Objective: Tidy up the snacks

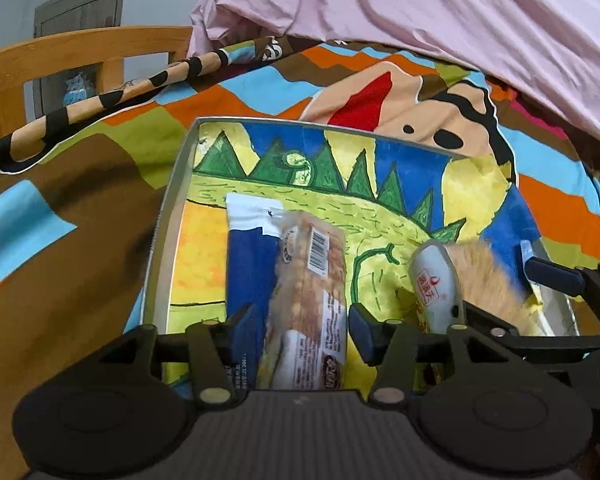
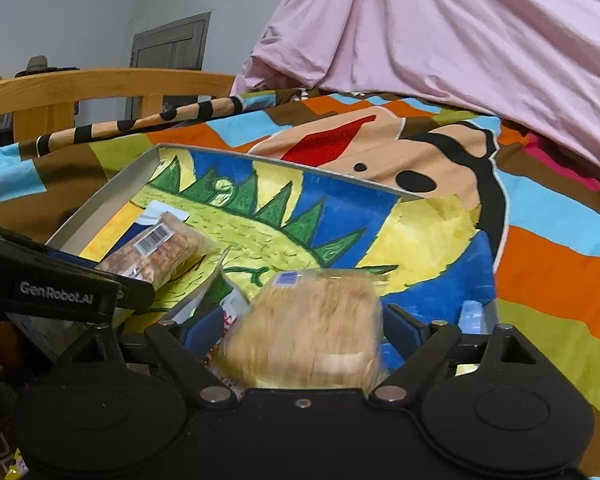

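A shallow grey box [image 1: 168, 208] with a dinosaur drawing inside lies on the bed; it also shows in the right wrist view [image 2: 100, 200]. In it lies a long snack packet [image 1: 312, 280] with a barcode and blue end. My left gripper [image 1: 300, 328] is open, its fingers either side of that packet. The packet also shows in the right wrist view [image 2: 160, 252]. My right gripper [image 2: 304, 332] is closed on a clear-wrapped bread pack [image 2: 312, 324], blurred, low over the box. The bread pack [image 1: 488, 276] shows at the right in the left wrist view, beside a white sachet [image 1: 432, 280].
A colourful cartoon bedspread [image 1: 100, 216] covers the bed. A pink sheet [image 1: 420, 8] is heaped at the back. A wooden bed rail [image 2: 100, 84] runs along the far left. A striped fabric edge [image 1: 100, 108] lies behind the box.
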A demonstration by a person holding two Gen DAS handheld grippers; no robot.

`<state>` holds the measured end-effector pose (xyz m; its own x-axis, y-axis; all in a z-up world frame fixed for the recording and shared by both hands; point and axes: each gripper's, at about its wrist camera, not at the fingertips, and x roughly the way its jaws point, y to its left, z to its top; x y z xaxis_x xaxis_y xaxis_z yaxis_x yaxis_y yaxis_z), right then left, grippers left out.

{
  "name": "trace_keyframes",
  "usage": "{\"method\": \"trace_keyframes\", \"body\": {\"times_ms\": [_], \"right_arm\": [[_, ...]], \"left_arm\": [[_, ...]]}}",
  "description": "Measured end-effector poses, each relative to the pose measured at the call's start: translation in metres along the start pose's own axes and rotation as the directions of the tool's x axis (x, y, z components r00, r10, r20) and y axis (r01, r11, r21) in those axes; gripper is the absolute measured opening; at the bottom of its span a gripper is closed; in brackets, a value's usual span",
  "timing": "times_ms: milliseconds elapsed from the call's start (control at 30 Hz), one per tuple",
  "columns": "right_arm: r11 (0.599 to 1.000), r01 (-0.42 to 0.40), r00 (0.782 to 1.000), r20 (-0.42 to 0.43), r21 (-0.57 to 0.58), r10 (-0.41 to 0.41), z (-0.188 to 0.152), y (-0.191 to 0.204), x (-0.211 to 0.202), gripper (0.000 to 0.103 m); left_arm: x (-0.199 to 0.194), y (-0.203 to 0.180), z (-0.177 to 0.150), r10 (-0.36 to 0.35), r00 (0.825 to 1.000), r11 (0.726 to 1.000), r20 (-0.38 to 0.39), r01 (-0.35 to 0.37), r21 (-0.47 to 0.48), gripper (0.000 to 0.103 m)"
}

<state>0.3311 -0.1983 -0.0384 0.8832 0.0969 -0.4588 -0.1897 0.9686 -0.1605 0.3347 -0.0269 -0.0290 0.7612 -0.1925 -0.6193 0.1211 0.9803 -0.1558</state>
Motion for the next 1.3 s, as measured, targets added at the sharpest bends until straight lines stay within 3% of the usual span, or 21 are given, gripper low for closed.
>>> {"method": "trace_keyframes", "body": {"times_ms": [233, 567, 867, 1300], "right_arm": [[0.999, 0.025, 0.999, 0.039, 0.025, -0.026, 0.007, -0.010, -0.021, 0.096], [0.995, 0.017, 0.986, 0.166, 0.098, -0.033, 0.018, -0.017, -0.082, 0.102], [0.992, 0.009, 0.977, 0.208, 0.129, -0.035, 0.010, -0.014, -0.138, 0.102], [0.995, 0.029, 0.974, 0.220, 0.101, -0.050, -0.026, 0.005, -0.217, 0.102]], "left_arm": [[-0.020, 0.004, 0.002, 0.007, 0.999, 1.000, 0.042, -0.006, -0.026, 0.075], [-0.076, 0.002, 0.000, 0.012, 0.988, 1.000, 0.151, -0.010, -0.019, 0.097], [-0.134, -0.004, -0.021, 0.027, 0.969, 1.000, 0.247, -0.027, -0.005, 0.102], [-0.201, -0.008, -0.075, 0.026, 0.961, 0.999, 0.275, -0.033, 0.021, 0.102]]}}
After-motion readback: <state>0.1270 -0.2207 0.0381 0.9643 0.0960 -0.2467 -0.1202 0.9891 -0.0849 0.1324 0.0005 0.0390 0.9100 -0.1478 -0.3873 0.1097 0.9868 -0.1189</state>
